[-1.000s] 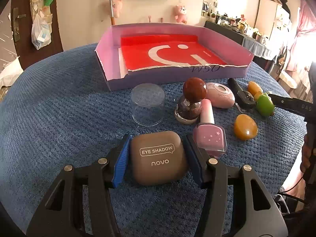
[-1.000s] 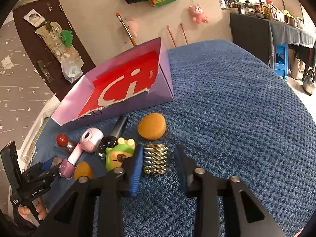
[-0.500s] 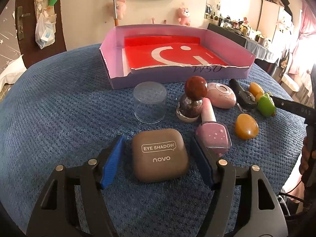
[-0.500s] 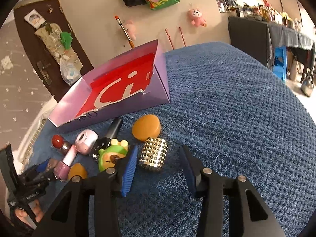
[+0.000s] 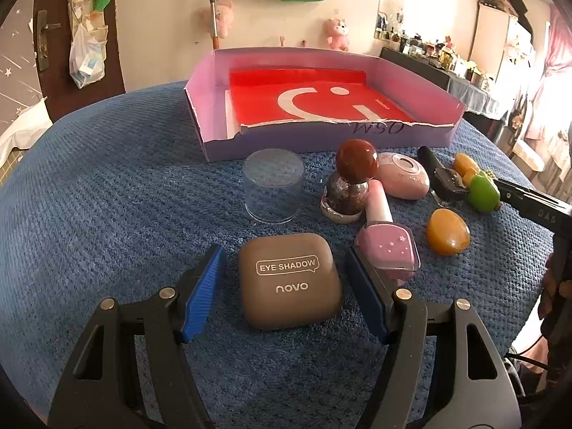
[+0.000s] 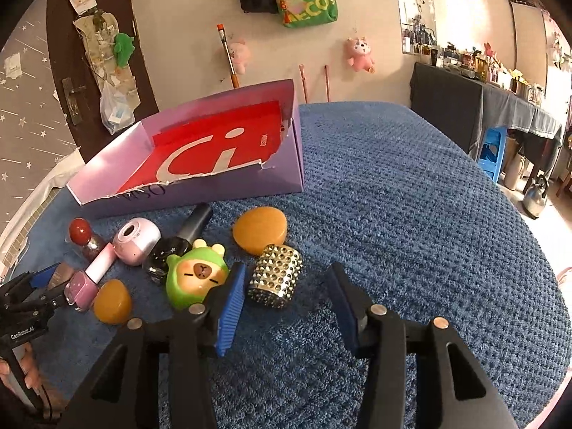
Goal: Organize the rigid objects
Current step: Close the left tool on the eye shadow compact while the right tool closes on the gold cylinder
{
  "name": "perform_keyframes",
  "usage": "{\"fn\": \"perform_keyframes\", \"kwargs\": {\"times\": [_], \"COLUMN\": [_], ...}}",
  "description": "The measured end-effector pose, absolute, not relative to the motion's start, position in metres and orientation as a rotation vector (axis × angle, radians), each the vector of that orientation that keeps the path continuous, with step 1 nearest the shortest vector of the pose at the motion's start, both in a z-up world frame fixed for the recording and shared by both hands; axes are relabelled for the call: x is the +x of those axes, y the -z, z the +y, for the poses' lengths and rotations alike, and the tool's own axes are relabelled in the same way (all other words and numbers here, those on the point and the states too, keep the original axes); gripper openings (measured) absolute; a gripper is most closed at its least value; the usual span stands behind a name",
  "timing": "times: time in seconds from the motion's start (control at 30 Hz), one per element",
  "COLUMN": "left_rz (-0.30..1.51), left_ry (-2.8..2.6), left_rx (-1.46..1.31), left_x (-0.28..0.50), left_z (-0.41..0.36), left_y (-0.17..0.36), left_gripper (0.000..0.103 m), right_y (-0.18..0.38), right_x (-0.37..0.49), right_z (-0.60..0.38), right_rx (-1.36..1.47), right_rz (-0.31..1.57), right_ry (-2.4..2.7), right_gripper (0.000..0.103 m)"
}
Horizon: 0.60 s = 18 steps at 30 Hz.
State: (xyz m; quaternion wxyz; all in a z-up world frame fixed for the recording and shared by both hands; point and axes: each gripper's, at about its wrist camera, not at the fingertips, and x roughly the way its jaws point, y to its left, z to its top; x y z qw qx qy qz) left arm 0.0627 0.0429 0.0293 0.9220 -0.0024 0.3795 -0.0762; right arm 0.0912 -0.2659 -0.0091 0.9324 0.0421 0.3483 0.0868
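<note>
A brown "EYE SHADOW novo" case (image 5: 289, 279) lies on the blue cloth between the fingers of my left gripper (image 5: 286, 271), which is open and not touching it. A gold studded cylinder (image 6: 276, 276) lies on its side between the fingers of my right gripper (image 6: 286, 286), which is open; the cylinder sits close to the left finger. A purple box with a red liner (image 5: 321, 103) stands behind the objects and also shows in the right wrist view (image 6: 200, 164).
On the cloth: a clear plastic cup (image 5: 274, 190), a red-capped bottle (image 5: 349, 186), a pink nail polish (image 5: 386, 239), a pink oval case (image 5: 404, 175), two amber stones (image 5: 447, 231) (image 6: 260, 229), a green bear toy (image 6: 196, 276), a black bottle (image 6: 186, 236).
Both grippers have opened: the left let go of the eye shadow case, the right let go of the studded cylinder, which now lies tilted on the cloth. Both pulled back slightly.
</note>
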Motion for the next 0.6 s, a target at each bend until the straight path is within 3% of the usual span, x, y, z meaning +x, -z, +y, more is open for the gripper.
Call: {"fn": "perform_keyframes", "kwargs": {"times": [0.37, 0.4, 0.43, 0.47, 0.6], "left_rz": [0.770, 0.767, 0.762, 0.762, 0.764], "left_ry": [0.145, 0.149, 0.148, 0.151, 0.173], "left_rx": [0.004, 0.003, 0.004, 0.001, -0.023], "left_x": [0.061, 0.060, 0.060, 0.059, 0.059], "left_z": [0.042, 0.042, 0.041, 0.042, 0.044], "left_y": [-0.029, -0.029, -0.029, -0.030, -0.033], "left_gripper": [0.065, 0.057, 0.051, 0.051, 0.051], "right_y": [0.004, 0.005, 0.006, 0.008, 0.007], "right_x": [0.088, 0.090, 0.093, 0.095, 0.091], "right_z": [-0.251, -0.255, -0.257, -0.259, -0.258], "right_rx": [-0.069, -0.052, -0.033, -0.005, -0.006], "right_rz": [0.671, 0.682, 0.699, 0.714, 0.693], "right_ry": [-0.124, -0.137, -0.157, -0.187, -0.194], "right_gripper": [0.048, 0.046, 0.038, 0.030, 0.027]}}
